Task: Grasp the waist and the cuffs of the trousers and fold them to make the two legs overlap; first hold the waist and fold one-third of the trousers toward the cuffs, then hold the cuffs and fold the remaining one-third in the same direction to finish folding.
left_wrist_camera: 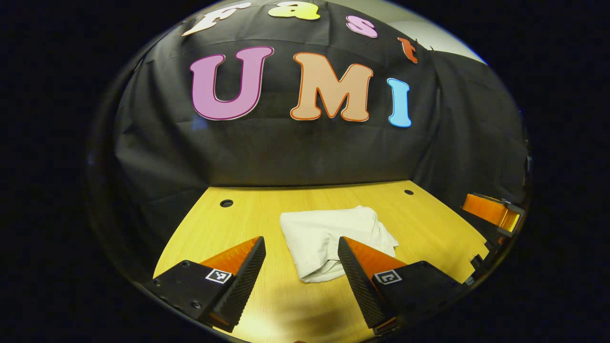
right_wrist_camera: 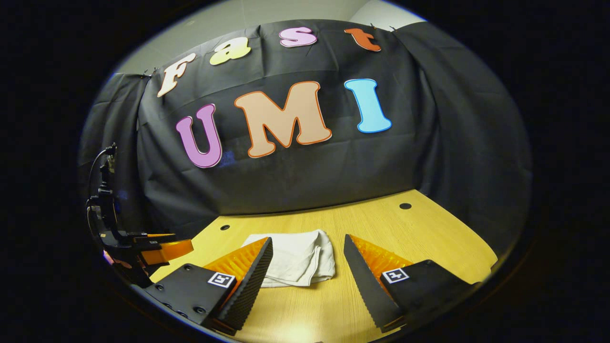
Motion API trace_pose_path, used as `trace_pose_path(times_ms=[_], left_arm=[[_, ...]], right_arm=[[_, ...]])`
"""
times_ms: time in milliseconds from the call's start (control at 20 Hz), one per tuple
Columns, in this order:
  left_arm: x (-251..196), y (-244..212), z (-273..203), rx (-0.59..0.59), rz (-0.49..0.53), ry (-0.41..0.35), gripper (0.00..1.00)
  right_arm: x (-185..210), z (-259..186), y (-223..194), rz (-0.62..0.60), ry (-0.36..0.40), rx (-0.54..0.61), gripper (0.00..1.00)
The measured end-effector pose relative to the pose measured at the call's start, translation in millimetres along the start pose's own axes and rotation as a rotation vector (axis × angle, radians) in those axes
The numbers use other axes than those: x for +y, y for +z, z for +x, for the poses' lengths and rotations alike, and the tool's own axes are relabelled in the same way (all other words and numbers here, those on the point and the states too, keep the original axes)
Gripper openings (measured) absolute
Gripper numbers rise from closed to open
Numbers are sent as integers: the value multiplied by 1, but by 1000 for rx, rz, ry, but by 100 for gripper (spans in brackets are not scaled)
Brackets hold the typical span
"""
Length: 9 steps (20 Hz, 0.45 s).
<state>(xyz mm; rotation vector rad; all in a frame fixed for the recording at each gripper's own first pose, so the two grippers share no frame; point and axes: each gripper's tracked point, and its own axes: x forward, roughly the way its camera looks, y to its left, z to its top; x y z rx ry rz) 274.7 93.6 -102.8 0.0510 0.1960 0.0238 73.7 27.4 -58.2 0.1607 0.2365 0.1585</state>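
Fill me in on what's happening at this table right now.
A pair of white trousers lies folded into a compact bundle on the wooden table. A person works with two tools: the left hand-held gripper and the right hand-held gripper both hang open above the table in front of the bundle, neither touching it. Judging by the bundle, the folding looks finished or nearly so.

One trousers — two claws

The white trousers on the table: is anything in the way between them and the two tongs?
Nothing visible. The trousers lie bundled on bare table, with the open left tongs and open right tongs just before them, touching nothing.
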Motion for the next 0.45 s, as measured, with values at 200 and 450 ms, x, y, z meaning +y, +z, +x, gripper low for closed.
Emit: trace_pose_path(times_ms=[200,450], left_arm=[[1,-1,1,0,6,-9,92],[-3,-7,2,8,-9,-37,92]], right_arm=[[2,-2,-5,2,-17,6,96],[3,-4,1,-4,-31,-13,96]])
